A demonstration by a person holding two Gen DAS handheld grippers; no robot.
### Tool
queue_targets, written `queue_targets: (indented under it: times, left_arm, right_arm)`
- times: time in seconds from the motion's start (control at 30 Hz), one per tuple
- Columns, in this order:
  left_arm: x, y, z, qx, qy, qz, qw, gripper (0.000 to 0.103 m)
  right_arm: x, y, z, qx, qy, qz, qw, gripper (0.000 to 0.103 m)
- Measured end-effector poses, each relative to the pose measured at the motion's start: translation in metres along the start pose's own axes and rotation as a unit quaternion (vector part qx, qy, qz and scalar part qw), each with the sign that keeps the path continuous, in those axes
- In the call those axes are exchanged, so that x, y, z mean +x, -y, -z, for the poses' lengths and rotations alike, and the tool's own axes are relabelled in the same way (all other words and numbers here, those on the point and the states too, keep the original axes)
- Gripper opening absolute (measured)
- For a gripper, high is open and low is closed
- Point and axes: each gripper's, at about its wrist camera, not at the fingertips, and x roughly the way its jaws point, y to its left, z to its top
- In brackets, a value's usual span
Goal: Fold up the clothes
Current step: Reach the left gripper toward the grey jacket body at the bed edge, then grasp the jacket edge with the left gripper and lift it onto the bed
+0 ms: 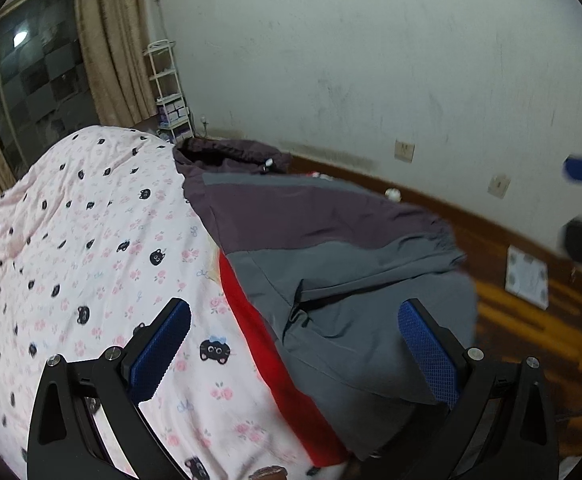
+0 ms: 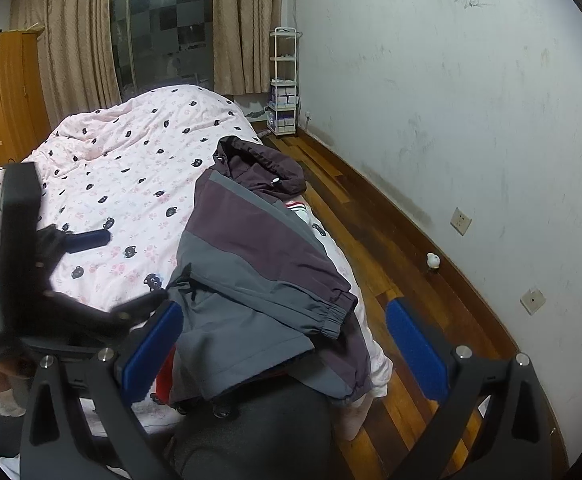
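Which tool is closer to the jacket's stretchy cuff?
Probably the right tool: the purple-and-grey jacket's elastic cuff lies between its open fingers. The left tool is over the pink quilt, beside the jacket.

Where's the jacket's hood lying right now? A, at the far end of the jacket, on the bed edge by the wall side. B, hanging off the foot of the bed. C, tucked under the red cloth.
A: the hood tops the jacket at its far end.

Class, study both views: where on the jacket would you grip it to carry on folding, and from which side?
Grip the elastic cuff of the sleeve folded across the jacket. It is a thick, bunched edge lying on top near the bed's floor side, so the open right gripper could probably come in from that side.
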Motion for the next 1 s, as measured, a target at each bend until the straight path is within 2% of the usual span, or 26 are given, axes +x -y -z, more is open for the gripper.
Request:
queue_targets:
  times: [0.17, 0.73, 0.8, 0.87, 0.93, 1.0]
  left_arm:
    - [0.028, 0.01, 0.005, 0.021, -0.022, -0.019, 0.9994, 0.103]
    - [0.071, 0.034, -0.009, 0.043, -0.052, -0.012, 0.9977, 0.102]
    - [0.073, 0.034, -0.012, 0.039, -0.051, -0.009, 0.9979, 0.092]
    - [0.075, 0.033, -0.014, 0.031, -0.057, -0.011, 0.9978, 0.066]
    - [0.077, 0.028, -0.016, 0.018, -0.064, -0.009, 0.9978, 0.05]
    - [0.078, 0.02, -0.018, 0.0, -0.069, 0.003, 0.9976, 0.043]
  right_arm:
    - [0.003, 0.004, 0.0, 0.002, -0.005, 0.001, 1.0, 0.103]
    - [0.011, 0.019, 0.002, 0.018, -0.016, 0.004, 1.0, 0.103]
    - [0.012, 0.019, 0.002, 0.019, -0.018, 0.004, 1.0, 0.103]
    - [0.012, 0.02, 0.003, 0.02, -0.02, 0.005, 1.0, 0.103]
    - [0.013, 0.021, 0.004, 0.021, -0.021, 0.005, 1.0, 0.103]
    - [0.013, 0.021, 0.004, 0.021, -0.022, 0.006, 1.0, 0.103]
